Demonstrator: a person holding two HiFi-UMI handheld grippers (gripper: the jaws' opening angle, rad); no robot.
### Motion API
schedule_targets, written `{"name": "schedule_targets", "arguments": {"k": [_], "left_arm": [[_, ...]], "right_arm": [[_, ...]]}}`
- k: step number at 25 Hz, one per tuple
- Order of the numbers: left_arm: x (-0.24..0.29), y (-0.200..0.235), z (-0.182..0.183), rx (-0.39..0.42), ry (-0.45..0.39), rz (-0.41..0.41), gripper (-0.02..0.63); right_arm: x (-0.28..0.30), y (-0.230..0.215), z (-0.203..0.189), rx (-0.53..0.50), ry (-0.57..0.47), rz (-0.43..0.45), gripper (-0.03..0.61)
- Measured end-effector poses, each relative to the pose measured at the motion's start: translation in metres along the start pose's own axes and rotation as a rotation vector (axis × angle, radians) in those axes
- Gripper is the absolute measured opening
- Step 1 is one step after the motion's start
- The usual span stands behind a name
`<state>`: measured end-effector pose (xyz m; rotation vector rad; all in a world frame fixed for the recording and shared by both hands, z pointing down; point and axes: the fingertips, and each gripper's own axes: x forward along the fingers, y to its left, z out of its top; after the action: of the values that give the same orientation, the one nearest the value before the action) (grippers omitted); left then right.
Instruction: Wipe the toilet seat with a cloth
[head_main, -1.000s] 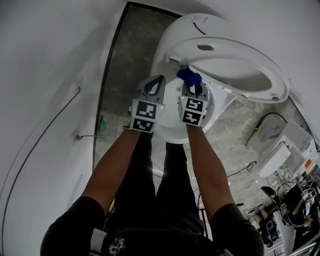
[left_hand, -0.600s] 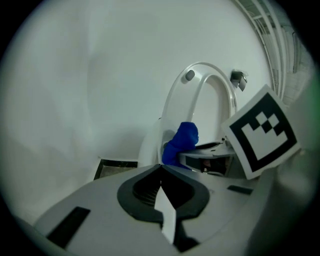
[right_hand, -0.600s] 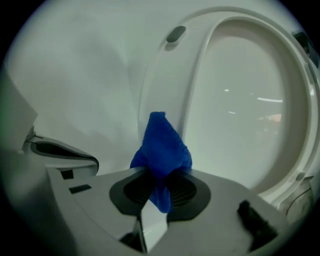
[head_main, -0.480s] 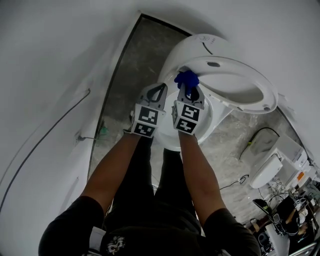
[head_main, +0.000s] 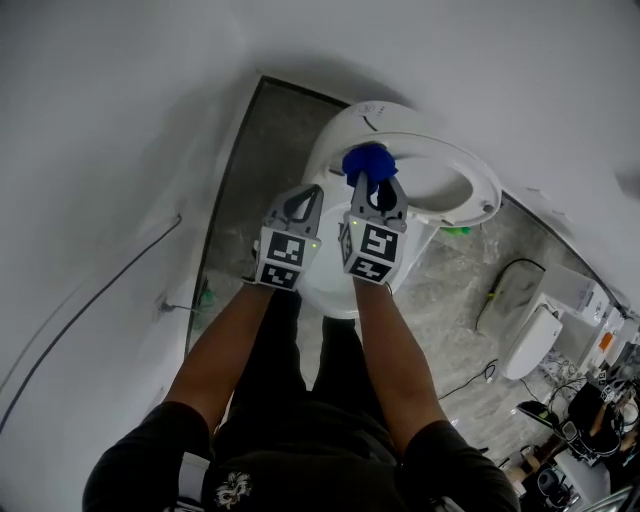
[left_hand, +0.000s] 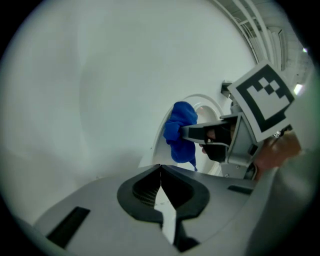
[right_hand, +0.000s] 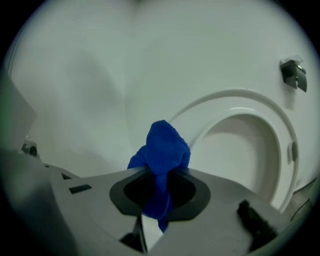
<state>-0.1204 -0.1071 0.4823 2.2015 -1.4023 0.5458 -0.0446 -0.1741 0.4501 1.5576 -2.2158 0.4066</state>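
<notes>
Cloth (head_main: 367, 162), a blue wad, sits pinched in the right gripper's (head_main: 376, 184) closed jaws at the tilted-up toilet seat's (head_main: 470, 172) near edge, probably presented for rubbing the ring. Left gripper (head_main: 308, 194) hangs just beside, jaws fully together on nothing, apparently keeping clear.
</notes>
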Motion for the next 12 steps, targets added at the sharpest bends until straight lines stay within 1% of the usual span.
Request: {"name": "schedule_targets", "arguments": {"k": [2,4,6,12], "left_arm": [[0.001,-0.001,0.020,0.037,-0.017,-0.007,0.011],[0.003,-0.003,0.038,0.075,-0.038,-0.005,0.009],[0.006,-0.009,0.057,0.098,-0.068,-0.007,0.009],[0.010,-0.028,0.109,0.169,-0.137,-0.040,0.011]], "right_arm": [[-0.006,-0.008,0.016,-0.001,-0.026,-0.017,0.069],[-0.011,-0.014,0.028,-0.013,-0.046,-0.015,0.069],[-0.018,-0.022,0.036,-0.021,-0.064,-0.019,0.069],[-0.041,-0.059,0.071,0.028,-0.135,-0.099,0.069]]}}
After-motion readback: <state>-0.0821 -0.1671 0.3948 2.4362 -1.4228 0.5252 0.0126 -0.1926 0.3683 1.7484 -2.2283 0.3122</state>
